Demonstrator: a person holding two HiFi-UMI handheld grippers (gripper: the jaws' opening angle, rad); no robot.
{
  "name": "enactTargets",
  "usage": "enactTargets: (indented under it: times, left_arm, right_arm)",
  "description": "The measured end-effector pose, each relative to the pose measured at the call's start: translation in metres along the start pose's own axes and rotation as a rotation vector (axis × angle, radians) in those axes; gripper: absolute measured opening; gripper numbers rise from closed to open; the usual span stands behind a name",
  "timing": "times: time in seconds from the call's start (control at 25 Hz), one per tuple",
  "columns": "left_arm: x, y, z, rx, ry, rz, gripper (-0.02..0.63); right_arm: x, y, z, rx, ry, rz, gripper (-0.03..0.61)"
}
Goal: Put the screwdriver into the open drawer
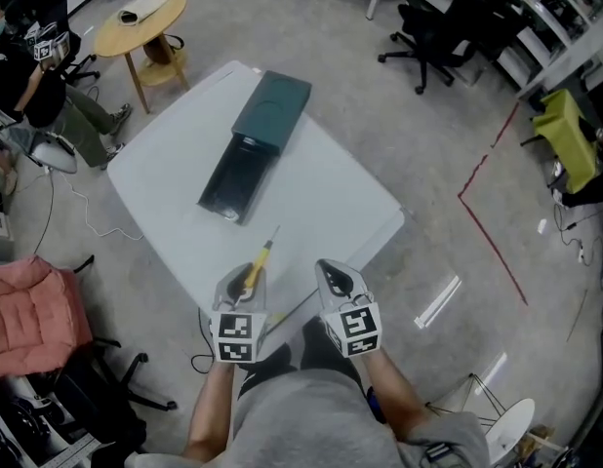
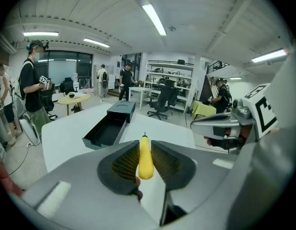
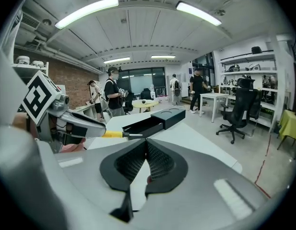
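Observation:
My left gripper (image 1: 246,283) is shut on the yellow handle of the screwdriver (image 1: 260,261), whose thin shaft points ahead toward the drawer. In the left gripper view the screwdriver (image 2: 145,158) stands clamped between the ribbed pads of the left gripper (image 2: 145,161). The dark drawer (image 1: 237,176) stands pulled out of its dark green cabinet (image 1: 272,110) on the white table (image 1: 311,178), well ahead of the tool. My right gripper (image 1: 336,279) hovers beside the left one, shut with nothing between its pads. The right gripper (image 3: 146,163) view shows the screwdriver (image 3: 113,134) at left and the drawer (image 3: 140,125) beyond.
A round wooden side table (image 1: 140,22) stands beyond the table's far left corner. A pink cushioned chair (image 1: 33,315) is at the left, black office chairs (image 1: 433,32) at the back right. People (image 2: 33,90) stand at the left. Red tape (image 1: 492,232) marks the floor.

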State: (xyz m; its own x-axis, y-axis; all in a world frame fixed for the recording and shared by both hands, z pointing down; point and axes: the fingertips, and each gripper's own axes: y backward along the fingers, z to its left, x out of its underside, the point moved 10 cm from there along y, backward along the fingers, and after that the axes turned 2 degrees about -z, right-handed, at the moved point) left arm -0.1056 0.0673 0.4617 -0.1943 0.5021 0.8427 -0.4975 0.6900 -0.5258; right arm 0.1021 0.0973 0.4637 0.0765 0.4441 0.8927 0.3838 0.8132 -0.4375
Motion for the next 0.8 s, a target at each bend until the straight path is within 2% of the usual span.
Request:
enactTargets:
  times: [0.28,0.8]
  left_arm:
    - [-0.024,0.035,-0.002,-0.01,-0.001,-0.099,0.081]
    - [-0.039,0.096,-0.001,-0.036,-0.033,-0.221,0.081]
  right_arm:
    - [-0.013,0.021,0.015,0.017,0.015,-0.056,0.003]
    - [-0.04,0.06,0.059,0.033,0.048,-0.181,0.003]
